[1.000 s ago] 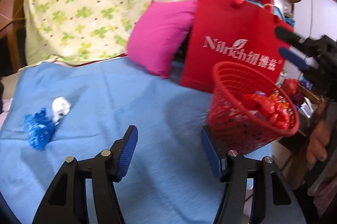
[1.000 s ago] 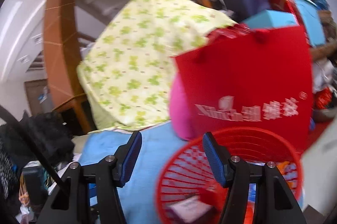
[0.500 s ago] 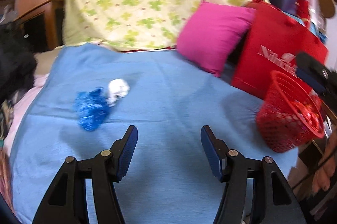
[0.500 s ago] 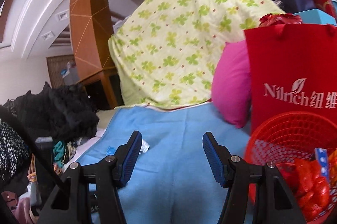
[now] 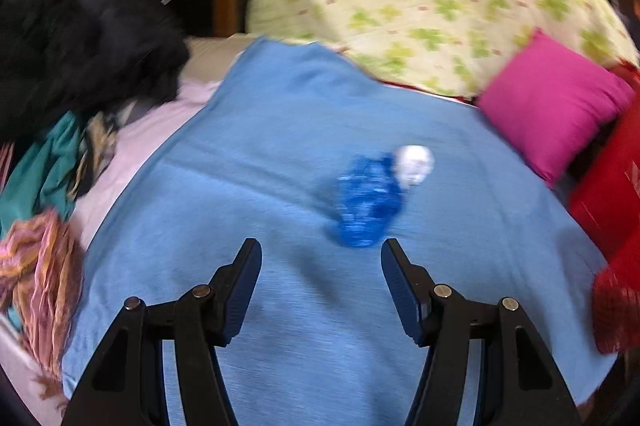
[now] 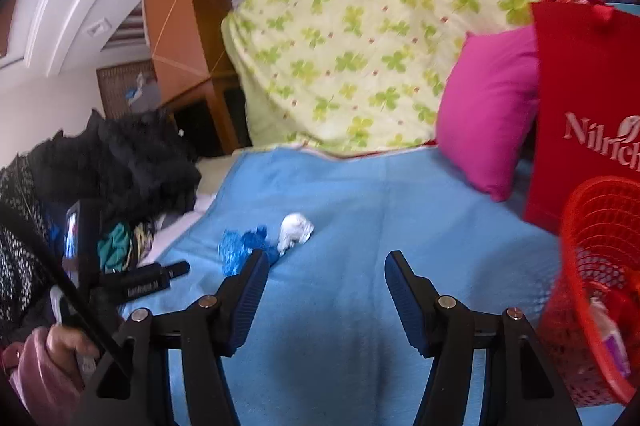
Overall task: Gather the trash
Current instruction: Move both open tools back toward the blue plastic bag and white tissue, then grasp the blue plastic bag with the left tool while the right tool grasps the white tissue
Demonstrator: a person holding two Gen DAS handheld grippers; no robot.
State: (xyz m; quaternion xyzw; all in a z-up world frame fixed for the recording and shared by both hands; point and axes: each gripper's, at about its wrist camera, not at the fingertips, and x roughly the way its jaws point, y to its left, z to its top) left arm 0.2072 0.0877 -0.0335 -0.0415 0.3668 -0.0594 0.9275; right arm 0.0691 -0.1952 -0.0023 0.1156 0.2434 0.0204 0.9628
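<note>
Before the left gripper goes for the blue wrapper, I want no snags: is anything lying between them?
Nothing visible. The left gripper is open and empty, with only bare blue blanket between it and the blue wrapper. The white paper wad touches the wrapper's far side.

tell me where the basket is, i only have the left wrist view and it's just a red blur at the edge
Observer: The red basket stands at the right edge of the blue blanket, just in front of the red bag.
Operator: anything in it yet
Observer: Yes, red wrappers lie inside it.
Operator: other hand carrying something
Observer: No, the right gripper is open and empty above bare blanket.
</note>
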